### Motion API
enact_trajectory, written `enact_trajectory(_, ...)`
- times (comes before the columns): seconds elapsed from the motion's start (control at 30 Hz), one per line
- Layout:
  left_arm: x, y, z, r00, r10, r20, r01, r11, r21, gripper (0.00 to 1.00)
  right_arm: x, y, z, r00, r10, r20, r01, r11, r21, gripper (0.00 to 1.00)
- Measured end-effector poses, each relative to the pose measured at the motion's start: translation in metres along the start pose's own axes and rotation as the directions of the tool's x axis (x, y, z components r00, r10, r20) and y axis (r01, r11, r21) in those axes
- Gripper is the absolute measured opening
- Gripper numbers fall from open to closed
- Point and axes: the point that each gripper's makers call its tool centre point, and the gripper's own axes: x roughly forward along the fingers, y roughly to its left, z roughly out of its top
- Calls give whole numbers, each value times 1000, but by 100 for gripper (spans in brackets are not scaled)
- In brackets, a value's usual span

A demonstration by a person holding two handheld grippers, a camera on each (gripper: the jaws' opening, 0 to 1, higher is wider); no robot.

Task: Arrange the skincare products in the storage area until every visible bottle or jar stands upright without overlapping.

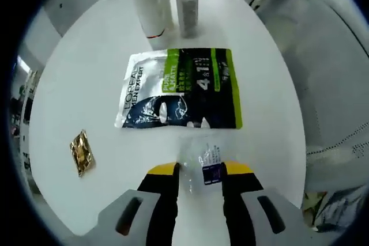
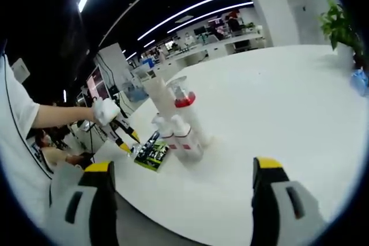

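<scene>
My left gripper [image 1: 200,169] is shut on a small clear bottle [image 1: 205,165] with a blue label, low over the white round table [image 1: 86,73]. Just beyond it a dark and green L'Oreal sachet [image 1: 179,87] lies flat. Two tall white bottles with red bands [image 1: 153,4] [image 1: 187,1] stand upright at the far side. In the right gripper view, my right gripper [image 2: 183,168] is open and wide, empty above the table [image 2: 277,96]. A cluster of white bottles [image 2: 180,125] stands ahead of it, with the sachet [image 2: 151,151] to their left and the left gripper [image 2: 124,135] in a gloved hand [image 2: 105,110].
A small gold packet [image 1: 81,152] lies on the table to the left. A grey chair [image 1: 323,67] stands along the table's right edge. A potted plant [image 2: 339,21] sits at the far side. The person's sleeve [image 2: 14,119] is at the left.
</scene>
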Motion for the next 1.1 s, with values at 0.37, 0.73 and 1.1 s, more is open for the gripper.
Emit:
enact_trajectory(0.37,1,1,2,999,-32,-37,35,996,78,26,-1,-2,-2,1000,-6,1,6,1000,7,100)
enact_trajectory(0.73,1,3,2,999,-25,-40,28,997,77,27,0,-1,-1,1000,-1,2,1,1000,8,100)
enact_trajectory(1.1,-5,2,-1,999,0,-45,4,997,73,28,-2,2,0,1000,3,5,-3,1000,3,100)
